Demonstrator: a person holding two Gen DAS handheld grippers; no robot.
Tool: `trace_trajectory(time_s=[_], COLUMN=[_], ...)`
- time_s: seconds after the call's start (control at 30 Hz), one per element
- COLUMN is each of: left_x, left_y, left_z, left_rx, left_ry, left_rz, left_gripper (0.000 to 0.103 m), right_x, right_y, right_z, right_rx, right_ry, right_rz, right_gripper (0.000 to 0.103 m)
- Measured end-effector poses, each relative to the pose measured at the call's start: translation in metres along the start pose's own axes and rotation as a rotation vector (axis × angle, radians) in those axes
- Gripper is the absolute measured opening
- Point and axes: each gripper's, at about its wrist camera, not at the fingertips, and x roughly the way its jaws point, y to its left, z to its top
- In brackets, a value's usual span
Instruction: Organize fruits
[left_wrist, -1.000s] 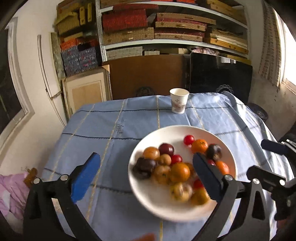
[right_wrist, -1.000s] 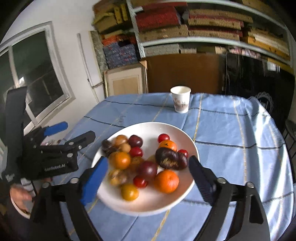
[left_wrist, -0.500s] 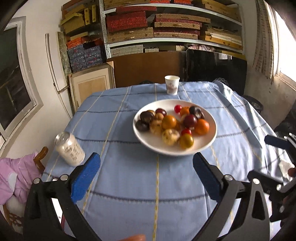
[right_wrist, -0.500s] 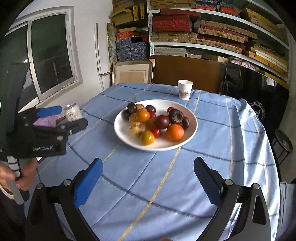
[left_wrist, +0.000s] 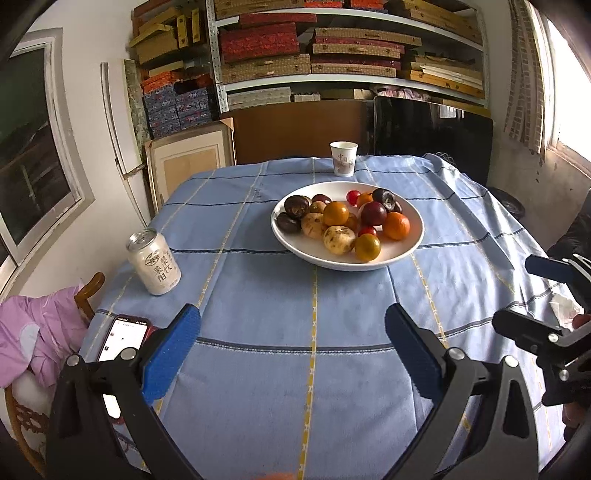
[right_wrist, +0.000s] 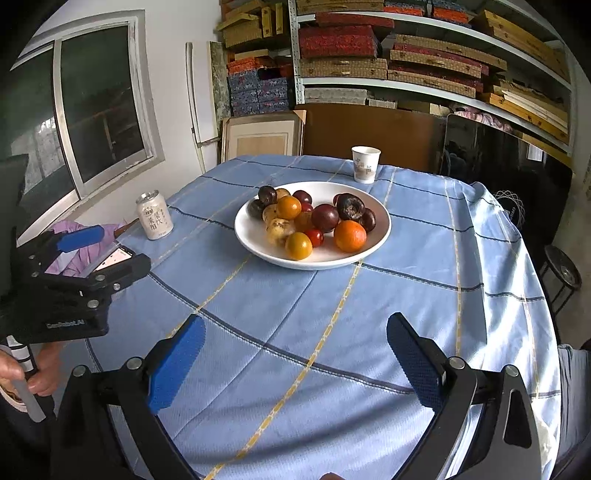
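Both the left gripper and right gripper gape wide, holding nothing. Well ahead sits the fruit plate; a can and phone lie left, a paper cup beyond.

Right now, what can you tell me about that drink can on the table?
The drink can is a small pale, cream-white can with dark printed characters and a round emblem on its side, and a silvery metal top. It stands upright, leaning only through lens distortion, on the blue checked tablecloth near the table's left edge. It stands apart from the white fruit bowl, with a phone lying nearer the camera. Nothing touches it but the cloth. Whether it is opened cannot be told.
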Motion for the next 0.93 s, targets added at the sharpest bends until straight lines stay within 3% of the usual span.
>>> trace_trajectory(time_s=[0.93], left_x=[-0.004], left_y=[0.005], left_z=[-0.011], left_rx=[-0.024], left_ry=[0.019], left_rz=[0.023], left_gripper=[0.098], right_x=[-0.009], right_y=[0.006], right_z=[-0.006], right_rx=[0.003], right_ry=[-0.003], right_rz=[0.012], right_gripper=[0.099])
